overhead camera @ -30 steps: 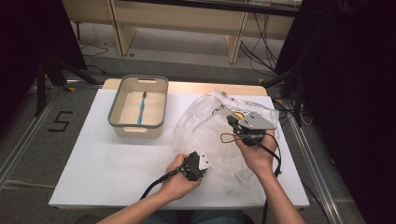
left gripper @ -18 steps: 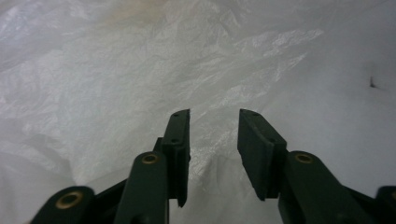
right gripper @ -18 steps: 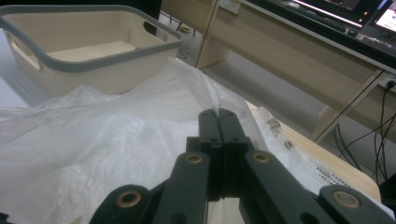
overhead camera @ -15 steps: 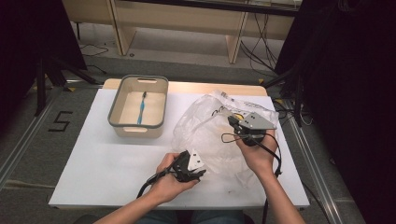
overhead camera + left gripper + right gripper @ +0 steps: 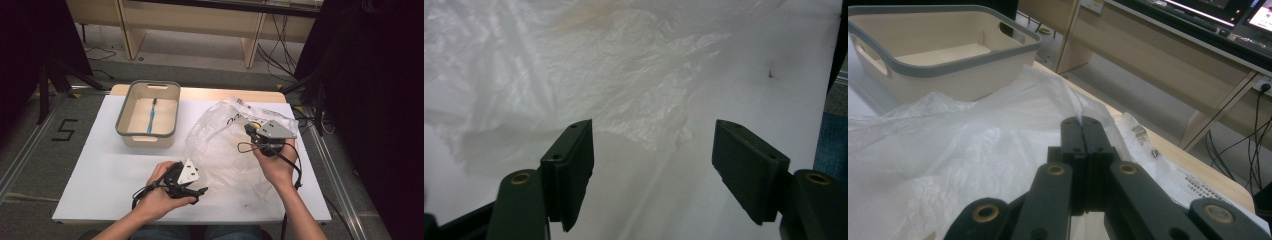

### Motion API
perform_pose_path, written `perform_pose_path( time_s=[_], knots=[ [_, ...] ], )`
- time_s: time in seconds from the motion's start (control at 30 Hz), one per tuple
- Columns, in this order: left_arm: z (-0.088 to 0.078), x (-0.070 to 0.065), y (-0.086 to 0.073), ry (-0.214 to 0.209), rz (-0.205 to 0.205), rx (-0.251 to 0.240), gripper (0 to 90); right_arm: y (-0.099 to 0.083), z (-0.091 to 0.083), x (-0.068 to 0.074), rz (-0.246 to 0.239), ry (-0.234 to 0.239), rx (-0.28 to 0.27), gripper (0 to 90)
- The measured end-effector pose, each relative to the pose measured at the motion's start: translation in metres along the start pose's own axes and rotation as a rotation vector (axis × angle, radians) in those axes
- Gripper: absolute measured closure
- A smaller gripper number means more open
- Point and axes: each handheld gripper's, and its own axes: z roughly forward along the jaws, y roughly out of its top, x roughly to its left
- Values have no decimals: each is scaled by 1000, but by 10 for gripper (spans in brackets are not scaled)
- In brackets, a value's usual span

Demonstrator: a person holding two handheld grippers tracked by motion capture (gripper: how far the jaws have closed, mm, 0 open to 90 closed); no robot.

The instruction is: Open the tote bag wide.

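Note:
A crumpled clear plastic bag (image 5: 225, 145) lies on the right half of the white table (image 5: 100, 170). My right gripper (image 5: 248, 129) is shut on the film of the bag's upper part; in the right gripper view the jaws (image 5: 1082, 122) meet with the bag (image 5: 948, 150) drawn up to them. My left gripper (image 5: 200, 191) lies low near the table's front edge, just left of the bag's near corner. Its jaws have just been opening and stand open (image 5: 654, 165) with nothing between them, and the bag's edge (image 5: 599, 65) lies ahead.
A beige bin with a grey rim (image 5: 122, 132) stands at the back left of the table with a blue toothbrush-like item (image 5: 151, 117) inside it. The bin (image 5: 938, 70) is beyond the bag in the right gripper view. Wooden furniture and cables lie behind the table.
My left gripper has drawn back to the left from the bag's near edge and its jaws have opened. The right hand has not moved.

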Motion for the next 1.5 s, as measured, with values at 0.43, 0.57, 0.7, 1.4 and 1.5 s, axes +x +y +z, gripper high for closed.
perform_pose_path(
  time_s=[0.43,0.57,0.7,1.4,1.5],
  knots=[
    [-25,25,-27,83,-65,-37,253,0,0,1,5,1,0,900],
    [-32,30,-36,113,-78,-47,249,0,0,0,7,0,0,900],
    [-35,36,-44,136,-100,-48,243,0,0,0,11,-1,2,900],
    [-39,51,-52,203,-130,-48,250,-2,-1,-2,21,-3,3,900],
    [-39,51,-52,213,-133,-49,255,-3,-2,-1,19,-3,7,900]
  ],
)
